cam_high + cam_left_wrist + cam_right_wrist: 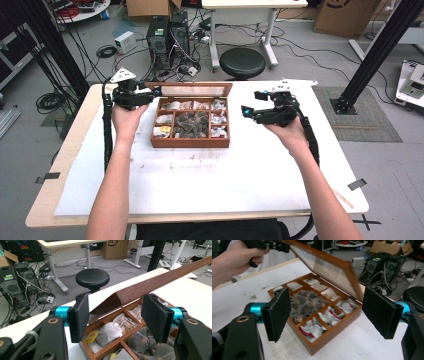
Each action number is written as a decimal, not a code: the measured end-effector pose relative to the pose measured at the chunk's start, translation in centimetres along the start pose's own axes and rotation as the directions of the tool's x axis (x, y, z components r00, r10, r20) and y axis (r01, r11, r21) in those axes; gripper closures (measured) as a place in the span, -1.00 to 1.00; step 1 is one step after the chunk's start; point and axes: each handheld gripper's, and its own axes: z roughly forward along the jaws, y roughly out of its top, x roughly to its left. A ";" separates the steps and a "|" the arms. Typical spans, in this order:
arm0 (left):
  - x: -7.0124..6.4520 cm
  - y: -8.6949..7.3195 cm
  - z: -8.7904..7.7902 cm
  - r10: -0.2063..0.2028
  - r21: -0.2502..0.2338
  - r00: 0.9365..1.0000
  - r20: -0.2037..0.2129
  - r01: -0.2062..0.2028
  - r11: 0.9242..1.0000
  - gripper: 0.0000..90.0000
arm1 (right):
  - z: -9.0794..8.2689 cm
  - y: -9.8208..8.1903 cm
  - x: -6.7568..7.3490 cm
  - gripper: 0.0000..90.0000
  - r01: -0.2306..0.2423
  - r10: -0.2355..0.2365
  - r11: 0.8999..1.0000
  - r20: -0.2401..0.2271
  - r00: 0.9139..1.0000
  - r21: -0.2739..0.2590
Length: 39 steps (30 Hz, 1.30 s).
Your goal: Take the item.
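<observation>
Left gripper (115,317) astride lid (160,282) of tea box (190,125); pads apart.

A wooden box (190,142) is seen at table centre, its reddish-brown walls smooth and lightly glossy. A clear glazed panel is framed by the wooden lid (325,267), hinged open at 12 o'clock; a rougher, mottled finish is shown on the lid's edge in the left gripper view. Matt gauzy tea bags (305,306) are packed in the middle, glossy crinkled foil sachets (312,330) at 3 o'clock. Matt black foam-like pads (277,312) are worn by the jaws, on shiny blue metal barrels. The table (210,185) is covered in matt white, scuffed sheet.
</observation>
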 end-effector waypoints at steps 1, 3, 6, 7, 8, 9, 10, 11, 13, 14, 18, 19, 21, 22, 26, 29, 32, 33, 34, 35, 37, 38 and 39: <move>0.0 0.0 0.0 0.000 0.000 1.000 0.000 0.000 1.000 -0.11 | 0.5 0.2 0.5 -0.47 0.003 -0.003 1.000 -0.005 1.000 0.007; 0.0 0.0 0.0 -0.001 0.002 1.000 0.000 0.001 1.000 -0.12 | 1.4 0.5 1.4 -0.47 0.014 -0.014 1.000 -0.022 1.000 0.018; 0.0 0.0 0.0 -0.002 0.005 1.000 -0.001 0.002 1.000 -0.12 | 3.0 0.6 2.5 -0.47 0.019 -0.017 0.999 -0.029 0.999 0.048; 0.0 0.0 -0.1 0.001 0.008 1.000 0.000 -0.001 1.000 -0.12 | 3.6 0.6 2.7 -0.47 0.023 -0.021 0.998 -0.030 0.999 0.060; 0.0 0.0 -0.1 0.001 0.008 1.000 0.000 -0.001 1.000 -0.12 | 4.0 0.6 3.0 -0.47 0.020 -0.018 0.997 -0.029 0.999 0.070; 0.0 0.0 -0.1 0.001 0.009 1.000 0.000 -0.001 1.000 -0.12 | 4.5 0.6 3.3 -0.46 0.015 -0.013 0.997 -0.029 0.999 0.076; 0.0 0.0 -0.1 0.000 0.008 1.000 0.000 0.000 1.000 -0.12 | 4.9 0.6 3.5 -0.45 0.014 -0.012 0.996 -0.029 1.000 0.083; -0.1 0.0 -0.1 -0.003 0.007 1.000 -0.001 0.003 1.000 -0.12 | 5.3 0.6 3.8 -0.43 0.006 -0.004 0.996 -0.028 1.000 0.085; -0.1 0.0 -0.1 -0.006 0.006 1.000 -0.001 0.006 1.000 -0.12 | 6.1 0.7 4.3 -0.41 0.003 0.000 0.996 -0.032 0.999 0.091; -0.1 0.0 -0.1 -0.005 0.008 1.000 0.000 0.005 1.000 -0.12 | 6.4 0.7 4.5 -0.41 0.003 0.000 0.996 -0.031 1.000 0.093; -0.1 0.0 -0.1 -0.004 0.012 1.000 -0.002 0.004 1.000 -0.12 | 8.3 0.9 5.4 -0.24 0.001 0.001 0.993 -0.018 1.000 0.114; -0.1 0.0 -0.1 -0.003 0.014 1.000 -0.003 0.003 1.000 -0.12 | 8.7 0.8 5.6 -0.22 -0.003 0.005 0.993 -0.016 1.000 0.120; -0.2 0.0 -0.1 -0.003 0.016 1.000 -0.004 0.003 1.000 -0.13 | 9.7 0.8 5.9 -0.14 -0.007 0.009 0.991 -0.012 1.000 0.135; -0.2 0.0 -0.1 -0.004 0.016 1.000 -0.004 0.004 1.000 -0.13 | 10.2 0.7 6.0 -0.12 -0.016 0.018 0.990 -0.008 1.000 0.142; -0.2 0.0 -0.1 -0.004 0.017 1.000 -0.004 0.004 1.000 -0.14 | 11.9 0.3 6.4 -0.01 -0.035 0.035 0.985 0.002 0.999 0.168; -0.2 0.0 -0.1 -0.005 0.016 1.000 -0.002 0.005 1.000 -0.14 | 13.1 0.0 6.7 0.08 -0.045 0.045 0.981 0.003 0.999 0.186; -0.2 0.0 -0.1 -0.006 0.014 1.000 -0.002 0.006 1.000 -0.14 | 14.2 -0.3 6.8 0.15 -0.057 0.057 0.977 0.006 0.998 0.206; -0.2 -0.1 -0.1 -0.007 0.013 1.000 -0.002 0.007 1.000 -0.14 | 14.6 -0.4 6.8 0.17 -0.058 0.057 0.976 0.008 0.998 0.211; -0.2 -0.1 -0.1 -0.009 0.013 1.000 -0.002 0.009 1.000 -0.14 | 14.9 -0.5 6.8 0.21 -0.064 0.063 0.974 0.008 0.998 0.216; -0.2 -0.1 -0.1 -0.009 0.011 1.000 -0.003 0.009 1.000 -0.14 | 15.2 -0.6 6.8 0.23 -0.065 0.065 0.973 0.007 0.998 0.222; -0.1 -0.1 0.0 -0.013 0.007 1.000 -0.001 0.013 1.000 -0.14 | 16.2 -0.9 6.8 0.30 -0.070 0.069 0.970 0.013 0.998 0.234; -0.1 -0.1 0.0 -0.015 0.006 1.000 0.000 0.015 1.000 -0.14 | 16.6 -1.0 6.8 0.33 -0.079 0.079 0.967 0.012 0.997 0.242; -0.1 -0.1 0.0 -0.014 0.006 1.000 0.000 0.014 1.000 -0.14 | 16.9 -1.2 6.8 0.36 -0.084 0.084 0.965 0.011 0.996 0.247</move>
